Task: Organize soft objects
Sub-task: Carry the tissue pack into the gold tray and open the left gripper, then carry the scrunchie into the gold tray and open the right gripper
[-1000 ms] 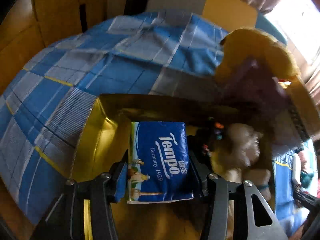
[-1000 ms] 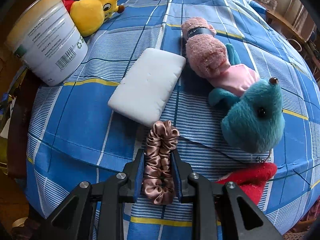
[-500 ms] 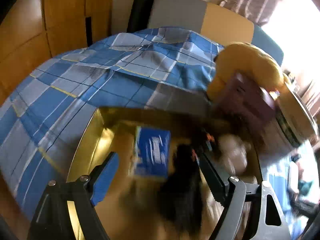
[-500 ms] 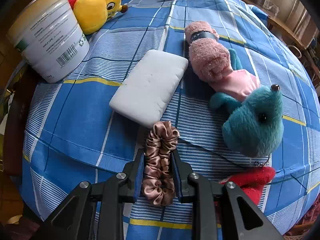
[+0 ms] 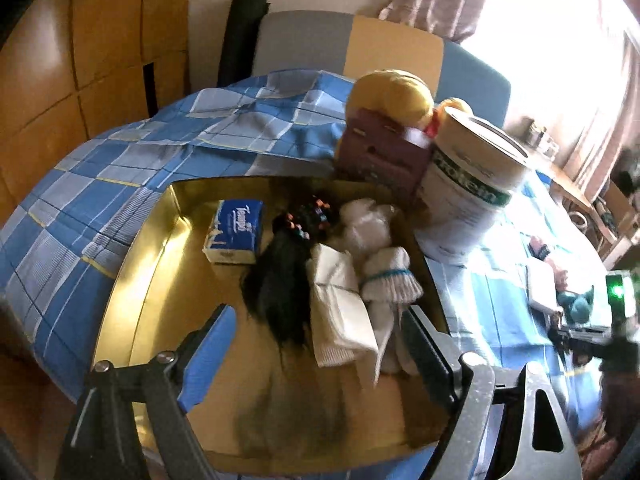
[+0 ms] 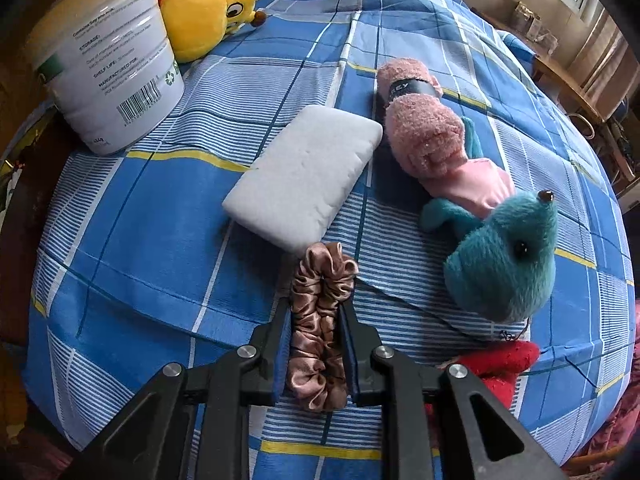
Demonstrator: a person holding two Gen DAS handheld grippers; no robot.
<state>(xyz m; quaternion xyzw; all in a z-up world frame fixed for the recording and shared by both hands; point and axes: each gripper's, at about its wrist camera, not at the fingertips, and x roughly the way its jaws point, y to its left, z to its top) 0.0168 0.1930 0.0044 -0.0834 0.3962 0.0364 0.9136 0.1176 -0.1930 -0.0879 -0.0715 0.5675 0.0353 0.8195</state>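
Released a second ago, the blue Tempo tissue pack (image 5: 235, 231) now lies in the gold tray (image 5: 132, 280) beyond the empty, opening left gripper (image 5: 320, 344), while the right gripper (image 6: 316, 344) closes along the bronze satin scrunchie (image 6: 320, 320) lengthwise on the bedspread.

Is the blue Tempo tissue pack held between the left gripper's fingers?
No, the blue Tempo tissue pack lies in the gold tray, beyond the empty left gripper.

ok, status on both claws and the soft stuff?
Left claw open, empty, above tray; tissue pack lies in tray. Right claw closing on scrunchie. Sponge just beyond scrunchie, otherwise nothing blocking.
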